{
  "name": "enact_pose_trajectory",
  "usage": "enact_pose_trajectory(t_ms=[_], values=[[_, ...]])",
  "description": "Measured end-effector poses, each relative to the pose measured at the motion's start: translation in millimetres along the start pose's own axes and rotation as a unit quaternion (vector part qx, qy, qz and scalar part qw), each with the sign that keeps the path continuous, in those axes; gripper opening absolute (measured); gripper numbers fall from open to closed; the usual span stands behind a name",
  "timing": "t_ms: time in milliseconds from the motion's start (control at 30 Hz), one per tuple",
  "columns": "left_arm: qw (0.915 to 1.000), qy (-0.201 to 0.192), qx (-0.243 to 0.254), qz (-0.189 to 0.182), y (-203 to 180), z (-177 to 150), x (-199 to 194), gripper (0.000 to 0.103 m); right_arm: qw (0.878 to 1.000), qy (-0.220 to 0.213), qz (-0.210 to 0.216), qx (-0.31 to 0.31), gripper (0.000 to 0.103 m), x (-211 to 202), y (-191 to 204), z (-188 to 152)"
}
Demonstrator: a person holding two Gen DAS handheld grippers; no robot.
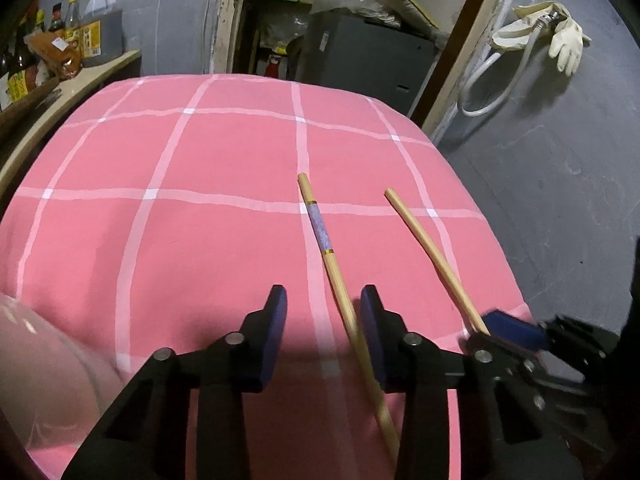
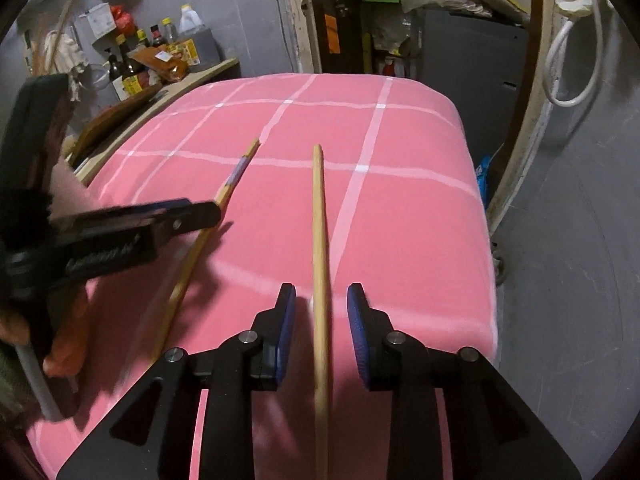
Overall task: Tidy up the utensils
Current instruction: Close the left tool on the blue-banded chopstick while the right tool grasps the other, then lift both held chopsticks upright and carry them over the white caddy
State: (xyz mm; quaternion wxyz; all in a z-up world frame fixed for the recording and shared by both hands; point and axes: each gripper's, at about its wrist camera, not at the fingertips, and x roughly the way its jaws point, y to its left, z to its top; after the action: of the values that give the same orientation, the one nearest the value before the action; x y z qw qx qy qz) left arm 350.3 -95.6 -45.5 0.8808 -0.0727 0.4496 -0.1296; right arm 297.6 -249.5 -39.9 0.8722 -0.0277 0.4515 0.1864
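Note:
Two chopsticks lie on the pink checked tablecloth (image 1: 160, 240). The one with a blue-grey patterned band (image 1: 320, 232) runs between the jaws of my left gripper (image 1: 324, 304), close against the right pad, with a wide gap on its other side. The jaws stand open. The plain wooden chopstick (image 2: 319, 220) passes between the jaws of my right gripper (image 2: 322, 300), which is open with a gap on each side. In the left wrist view the right gripper (image 1: 504, 328) is at the plain chopstick's (image 1: 424, 240) near end. In the right wrist view the left gripper (image 2: 192, 210) is over the patterned chopstick (image 2: 236, 172).
A translucent rounded object (image 1: 40, 360) sits at the table's near left. Sauce bottles (image 1: 72, 28) crowd a wooden shelf left of the table. To the right the table edge drops to grey floor, with a hose and gloves (image 1: 560, 40) on the wall. A dark cabinet (image 1: 368, 56) stands behind.

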Motion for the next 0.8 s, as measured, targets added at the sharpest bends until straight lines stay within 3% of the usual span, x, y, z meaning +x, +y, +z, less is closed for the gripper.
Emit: enact_pose_trajectory(t_ms=[200,367,633,800], values=[[0.9997,0.02,-0.01,-0.003,2,10,6,0.022,1.0,0.023,0.015,0.001,0.024,21,2,25],[0.999,0.032,-0.028,-0.012,4,12,5,0.011,0.999,0.02,0.005,0.025,0.008,25,-2,27],[0.9964,0.057,-0.054,-0.032,9,4,-11,0.004,0.997,-0.007,0.033,0.072,0.006,9,-5,11],[0.9967,0.051,-0.041,-0.049,7,-12,-35,0.004,0.993,-0.056,0.048,0.09,0.006,-19,3,-5]])
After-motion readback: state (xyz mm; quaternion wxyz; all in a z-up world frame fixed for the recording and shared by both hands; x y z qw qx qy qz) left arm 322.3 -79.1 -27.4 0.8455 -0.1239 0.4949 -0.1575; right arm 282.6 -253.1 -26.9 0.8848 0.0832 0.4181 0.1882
